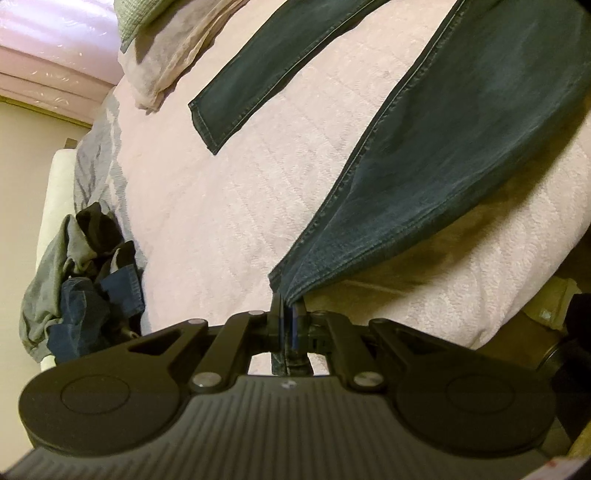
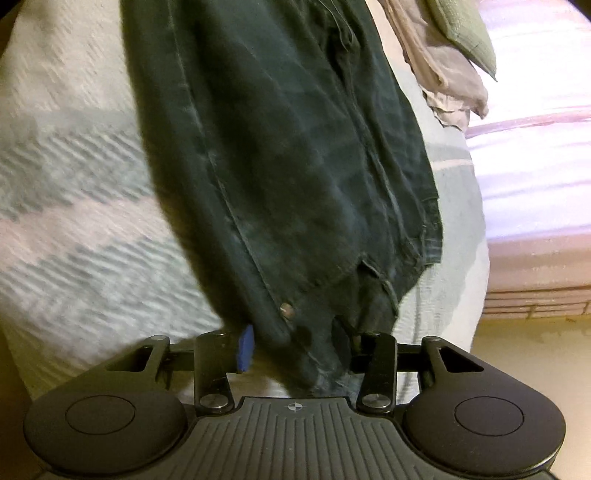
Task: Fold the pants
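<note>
The dark, faded denim pants [image 1: 461, 147] lay spread across a pale pink quilted bedspread [image 1: 229, 206], one leg flat with its hemmed cuff [image 1: 208, 122] free, the other leg lifted off the cover and drawn to a narrow point. The black left gripper [image 1: 287, 317] was clamped tight on that leg's hem, the cloth bunched between its blue-padded fingers.

In the right wrist view, the waist end of the pants [image 2: 295, 166], with a metal rivet [image 2: 287, 310] near the band, ran down between the jaws of the black right gripper [image 2: 295, 347]. Its jaws stood partly apart around the thick waistband; the picture was blurred, so whether the pads pressed on the denim could not be told.

A heap of grey and blue clothes [image 1: 81, 288] sat at the bed's edge, and a beige cloth [image 1: 173, 55] lay under a green pillow [image 1: 136, 14] near the flat leg.
</note>
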Available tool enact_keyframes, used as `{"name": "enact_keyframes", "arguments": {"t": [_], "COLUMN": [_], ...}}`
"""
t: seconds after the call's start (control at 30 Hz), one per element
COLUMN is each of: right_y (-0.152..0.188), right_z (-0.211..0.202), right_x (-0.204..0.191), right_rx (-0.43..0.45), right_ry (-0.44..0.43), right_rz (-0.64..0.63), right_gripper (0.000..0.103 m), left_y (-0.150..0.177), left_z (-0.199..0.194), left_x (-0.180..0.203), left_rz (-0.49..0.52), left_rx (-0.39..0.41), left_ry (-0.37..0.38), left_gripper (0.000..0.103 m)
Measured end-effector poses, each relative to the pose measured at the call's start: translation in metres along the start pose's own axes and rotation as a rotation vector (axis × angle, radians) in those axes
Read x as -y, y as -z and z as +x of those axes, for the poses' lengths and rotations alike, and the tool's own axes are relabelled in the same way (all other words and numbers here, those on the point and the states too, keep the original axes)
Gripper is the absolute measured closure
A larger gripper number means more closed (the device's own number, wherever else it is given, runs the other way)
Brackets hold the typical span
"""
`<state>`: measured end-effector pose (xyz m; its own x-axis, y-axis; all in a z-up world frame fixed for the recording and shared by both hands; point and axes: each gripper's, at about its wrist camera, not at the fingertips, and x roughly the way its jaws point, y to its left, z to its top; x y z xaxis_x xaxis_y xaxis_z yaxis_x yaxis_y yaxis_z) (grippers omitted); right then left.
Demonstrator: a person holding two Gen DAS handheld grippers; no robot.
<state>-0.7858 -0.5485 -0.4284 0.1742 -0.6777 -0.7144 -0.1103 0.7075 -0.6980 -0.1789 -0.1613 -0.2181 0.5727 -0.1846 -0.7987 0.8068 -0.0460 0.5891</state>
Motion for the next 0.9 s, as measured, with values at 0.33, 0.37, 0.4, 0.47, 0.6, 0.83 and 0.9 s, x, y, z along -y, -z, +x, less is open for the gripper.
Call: {"name": "enact_keyframes", "arguments": {"t": [0.33,0.37,0.4,0.47,0.6,0.83,0.9], "right_y": [-0.004,-0.007,-0.01,-0.02,-0.046,-0.1,-0.112], "right_z": [-0.025,-0.037,-0.046,-0.061,-0.055,0.018,0.046], "right_x": [0.081,0.098,0.112,0.149,0.214,0.288,0.301], "right_rx": [-0.006,0.007,0.02,0.048,0.044,-0.049,-0.086], "right_ry": [-0.053,-0.035,-0.016,0.036,0.077,0.001,-0.029], "right_rz": [0.142,0.164,0.18,0.198,0.216,0.237,0.233], "right_gripper": [0.103,0.103,0.103,0.103,0.103,0.103,0.103], "left_y": [-0.021,-0.026,-0.03,-0.041,-0.069,-0.132,-0.152], "left_z": [-0.033,-0.04,-0.046,-0.059,-0.073,-0.024,0.007], "left_x": [-0.023,-0.03,-0.037,-0.059,-0.116,-0.201,-0.215], "left_rz": [-0.038,-0.051,-0.057,-0.067,-0.107,-0.094,-0.069], "left_rx": [-0.016,-0.015,-0.012,-0.013,-0.021,-0.012,-0.007], "left_ry": [-0.035,-0.04,-0.044,-0.053,-0.021,0.082,0.125], "left_gripper": [0.1,0.1,0.1,0.1,0.1,0.1,0.1]}}
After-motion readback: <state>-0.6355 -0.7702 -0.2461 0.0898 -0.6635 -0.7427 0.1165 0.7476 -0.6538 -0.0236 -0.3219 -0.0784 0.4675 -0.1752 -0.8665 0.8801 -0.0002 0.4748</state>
